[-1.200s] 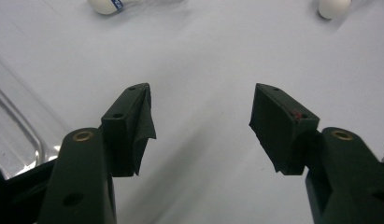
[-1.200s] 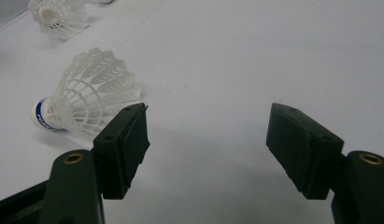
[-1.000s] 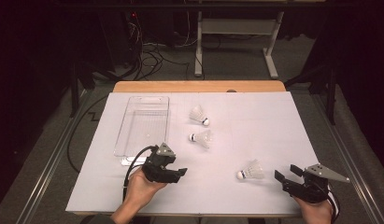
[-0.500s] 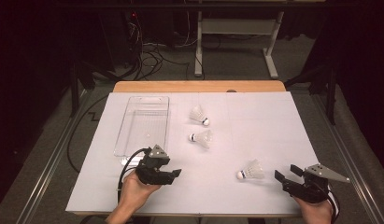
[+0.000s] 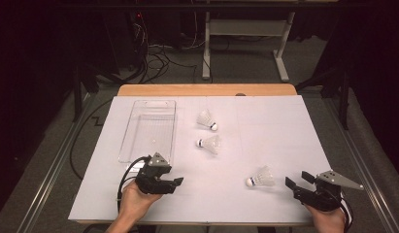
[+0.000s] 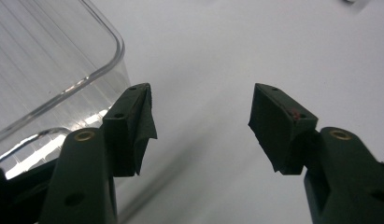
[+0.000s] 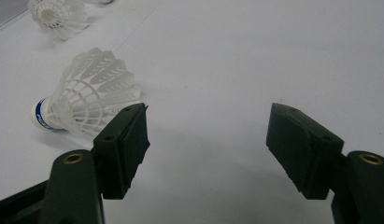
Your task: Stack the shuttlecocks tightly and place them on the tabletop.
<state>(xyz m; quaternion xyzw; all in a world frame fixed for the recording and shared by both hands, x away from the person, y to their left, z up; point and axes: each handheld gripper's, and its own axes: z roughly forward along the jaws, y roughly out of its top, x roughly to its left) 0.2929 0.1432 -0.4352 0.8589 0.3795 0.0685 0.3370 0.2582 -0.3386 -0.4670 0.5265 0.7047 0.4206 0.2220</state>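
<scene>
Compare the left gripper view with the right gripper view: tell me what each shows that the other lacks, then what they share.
The left gripper view has the rounded corner of the clear plastic tray beside its left claw. The right gripper view has a white shuttlecock lying on its side just past the right claw, and a second shuttlecock farther off. Both share the white table cover and black jaws standing wide open with nothing between them.

The white table (image 5: 265, 145) is evenly and brightly lit from above, while the floor around it at the frame edges falls into near darkness. In both gripper views the black jaws at the bottom are soft and out of focus; shadows are faint, and glare streaks the clear tray (image 6: 49, 70) at upper left.
</scene>
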